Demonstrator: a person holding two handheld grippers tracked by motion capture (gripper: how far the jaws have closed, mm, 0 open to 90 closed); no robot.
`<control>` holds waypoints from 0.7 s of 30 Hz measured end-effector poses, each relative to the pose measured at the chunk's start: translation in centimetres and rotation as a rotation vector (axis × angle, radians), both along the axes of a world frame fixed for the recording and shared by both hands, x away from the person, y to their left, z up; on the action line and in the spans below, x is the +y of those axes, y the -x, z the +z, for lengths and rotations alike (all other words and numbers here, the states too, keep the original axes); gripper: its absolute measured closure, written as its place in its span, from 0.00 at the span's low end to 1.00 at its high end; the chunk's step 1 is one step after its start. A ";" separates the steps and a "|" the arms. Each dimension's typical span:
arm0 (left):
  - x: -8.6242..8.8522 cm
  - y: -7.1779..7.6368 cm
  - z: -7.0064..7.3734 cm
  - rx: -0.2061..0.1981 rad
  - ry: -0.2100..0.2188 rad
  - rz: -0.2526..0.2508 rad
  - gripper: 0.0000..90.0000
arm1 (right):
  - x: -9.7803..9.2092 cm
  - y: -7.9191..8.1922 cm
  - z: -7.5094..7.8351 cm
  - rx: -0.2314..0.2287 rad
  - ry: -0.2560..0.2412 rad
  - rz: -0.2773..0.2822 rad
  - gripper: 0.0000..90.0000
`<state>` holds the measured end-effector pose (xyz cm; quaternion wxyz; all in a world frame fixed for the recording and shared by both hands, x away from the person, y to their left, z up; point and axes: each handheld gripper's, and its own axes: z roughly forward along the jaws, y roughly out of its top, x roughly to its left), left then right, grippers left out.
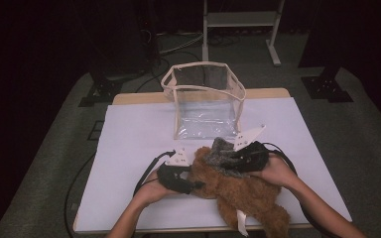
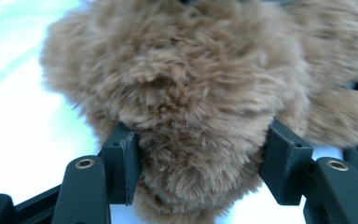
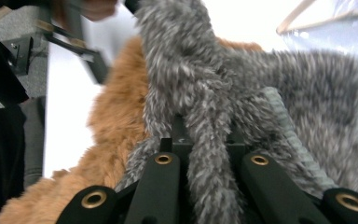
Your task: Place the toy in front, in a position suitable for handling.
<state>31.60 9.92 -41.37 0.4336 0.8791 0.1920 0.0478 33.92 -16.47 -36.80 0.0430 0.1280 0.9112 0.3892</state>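
Observation:
A brown furry piece (image 1: 245,196) with a white tag lies at the table's front middle. On its far end rests a grey furry piece (image 1: 222,151) with a ribbed knit edge. My left gripper (image 1: 194,184) meets the brown fur from the left. In the left gripper view its jaws press both sides of a lobe of brown fur (image 2: 191,93), left gripper (image 2: 203,163) shut on it. My right gripper (image 1: 238,157) comes in from the right. In the right gripper view its jaws pinch a strand of grey fur (image 3: 205,93), right gripper (image 3: 209,140) shut on it.
A clear plastic bag (image 1: 206,99) with beige trim stands open-topped at the back middle of the white table (image 1: 134,139). Cables trail from both grippers over the table's edges. Grey floor and dark stands surround the table.

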 end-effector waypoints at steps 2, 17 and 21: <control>-0.1 -0.1 0.2 -0.010 -0.004 0.011 0.43 | -0.2 0.7 0.9 -0.003 -0.029 0.011 0.90; -0.6 0.1 0.0 0.013 0.032 -0.060 0.43 | -1.0 1.4 0.0 -0.034 0.028 0.025 0.90; -0.3 0.3 -0.3 0.017 0.031 -0.060 0.43 | -0.2 0.4 -0.1 -0.017 0.010 0.037 0.90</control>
